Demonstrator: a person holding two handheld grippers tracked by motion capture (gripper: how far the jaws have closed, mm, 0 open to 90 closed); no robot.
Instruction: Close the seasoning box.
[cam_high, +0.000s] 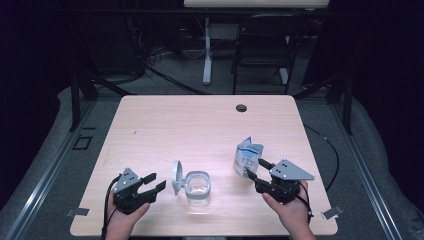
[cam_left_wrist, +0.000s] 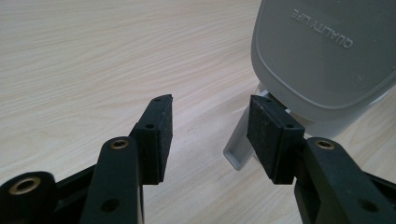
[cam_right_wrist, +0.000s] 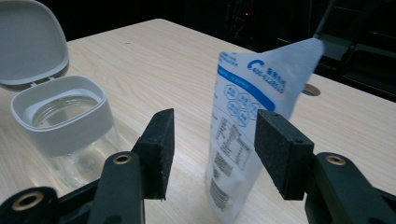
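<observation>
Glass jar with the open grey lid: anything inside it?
The clear glass jar looks empty: through its open mouth bare glass shows down to the base. Its hinged grey plastic lid stands open; the grey collar hides the upper wall.

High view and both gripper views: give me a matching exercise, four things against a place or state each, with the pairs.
Things:
1. pouch
2. jar
3. lid
4. left claw

Places or states:
A. flipped up on the jar's left side
B. open, with nothing between its pads
C. stands upright in front of the open right claw
D. clear glass, mouth uncovered, mid-table near the front edge

Pairs: 1-C, 2-D, 3-A, 4-B
</observation>
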